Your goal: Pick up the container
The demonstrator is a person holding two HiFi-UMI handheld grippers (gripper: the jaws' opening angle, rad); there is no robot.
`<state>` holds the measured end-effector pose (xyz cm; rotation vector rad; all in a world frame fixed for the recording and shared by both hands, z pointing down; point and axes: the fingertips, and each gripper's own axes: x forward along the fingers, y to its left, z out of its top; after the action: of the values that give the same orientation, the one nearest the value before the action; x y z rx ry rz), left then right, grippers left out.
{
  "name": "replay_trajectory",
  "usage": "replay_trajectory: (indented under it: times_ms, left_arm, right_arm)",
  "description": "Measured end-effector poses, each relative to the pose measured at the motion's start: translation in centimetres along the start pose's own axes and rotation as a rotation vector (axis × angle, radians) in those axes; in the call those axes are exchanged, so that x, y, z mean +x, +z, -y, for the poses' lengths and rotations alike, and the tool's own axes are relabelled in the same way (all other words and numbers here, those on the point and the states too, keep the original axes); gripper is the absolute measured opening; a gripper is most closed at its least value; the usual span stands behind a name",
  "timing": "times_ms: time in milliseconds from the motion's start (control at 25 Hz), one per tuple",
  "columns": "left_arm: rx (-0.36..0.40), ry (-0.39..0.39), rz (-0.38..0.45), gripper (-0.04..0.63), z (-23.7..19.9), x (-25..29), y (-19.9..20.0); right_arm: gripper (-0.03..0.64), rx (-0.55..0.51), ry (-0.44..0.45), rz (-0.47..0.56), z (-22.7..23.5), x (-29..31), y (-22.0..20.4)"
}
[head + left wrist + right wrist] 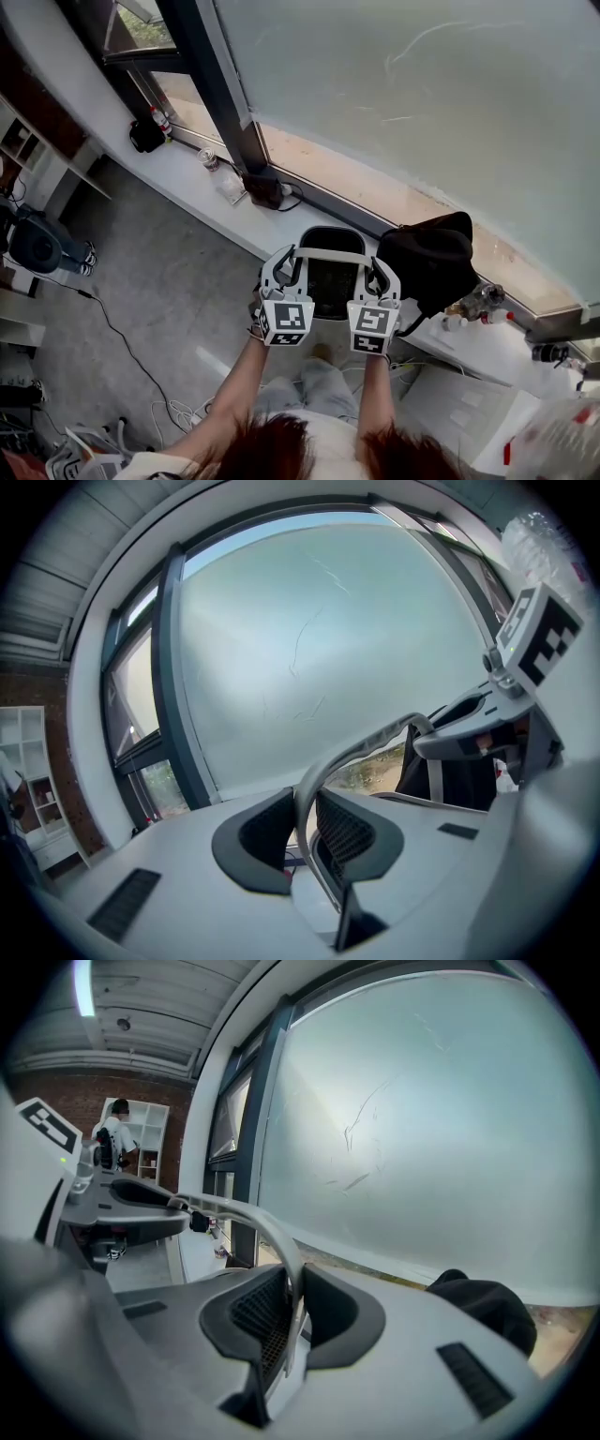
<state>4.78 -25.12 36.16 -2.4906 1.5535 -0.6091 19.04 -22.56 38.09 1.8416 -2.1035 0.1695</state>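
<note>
Jaws of the left gripper [305, 819] are drawn in narrow on the pale curved handle [361, 747] of the container [333, 281], with the bar pinched between their two dark pads. The right gripper [292, 1297] pinches the same handle nearer its other end, its jaws just as narrow. In the head view the dark, open-topped container hangs from that handle between the two grippers. It is off the floor [159, 281], just in front of the white window sill [187, 178]. A black bag [436, 258] sits on the sill, just right of the container.
</note>
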Motion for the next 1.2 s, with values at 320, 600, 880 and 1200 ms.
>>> replay_trajectory:
  times_ms: [320,600,880,1200]
  left_arm:
    - [-0.011,0.022,0.039,0.083,-1.6,-3.3,3.5]
    - [-0.028,0.028,0.07,0.083,-2.9,-6.3,5.0]
    - [-0.033,0.046,0.121,0.083,-5.2,-9.7,6.6]
    - [-0.024,0.053,0.172,0.083,-7.6,-14.1,8.7]
  right_arm:
    - [0.064,-0.023,-0.005,0.061,-0.7,-3.1,4.2]
    - [0.064,-0.044,-0.015,0.1,-2.1,-5.7,6.9]
    - [0.064,-0.062,-0.024,0.154,-4.5,-8.4,9.8]
    - [0.064,-0.095,-0.04,0.218,-7.3,-12.3,12.9]
